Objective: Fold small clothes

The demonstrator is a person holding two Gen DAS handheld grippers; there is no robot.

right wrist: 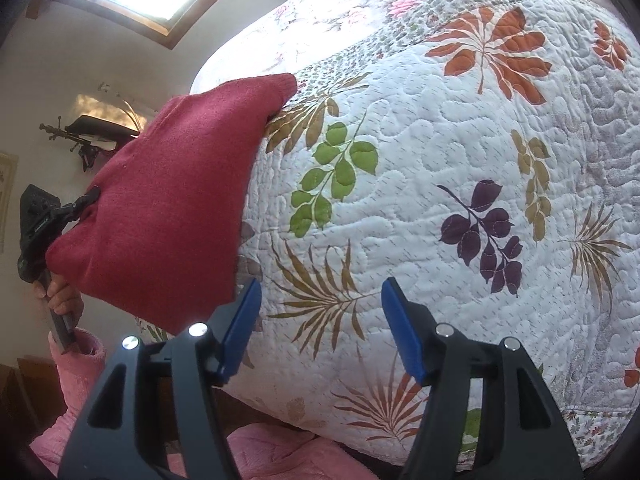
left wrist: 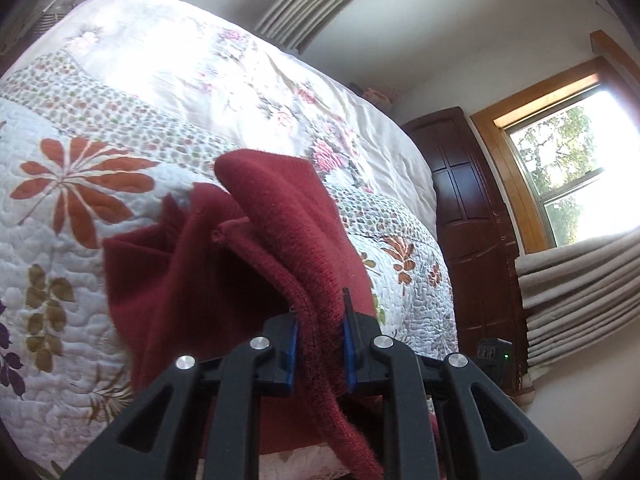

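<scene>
Here, your left gripper (left wrist: 320, 344) is clamped on a thick ribbed hem of the dark red knit garment (left wrist: 224, 256), the blue pads (left wrist: 291, 354) pressing the fabric from both sides. The garment hangs lifted above the floral quilt (left wrist: 100, 128) on the bed, bunched in loose folds, one end draped down past the fingers.

Your right gripper (right wrist: 320, 328) stands wide, nothing between its blue pads (right wrist: 240, 328), hovering over the quilt's leaf pattern near the bed's edge. From the right wrist view, the garment shows at left, raised off the quilt, one cuffed end touching or just over the quilt's surface; cannot tell which. Your left hand (right wrist: 56, 292) grips the handle of the left gripper beyond it, with a pink fuzzy sleeve (right wrist: 78, 364) below.

Window (left wrist: 568, 168) and dark wooden cabinet (left wrist: 468, 216) stand beyond the bed.
</scene>
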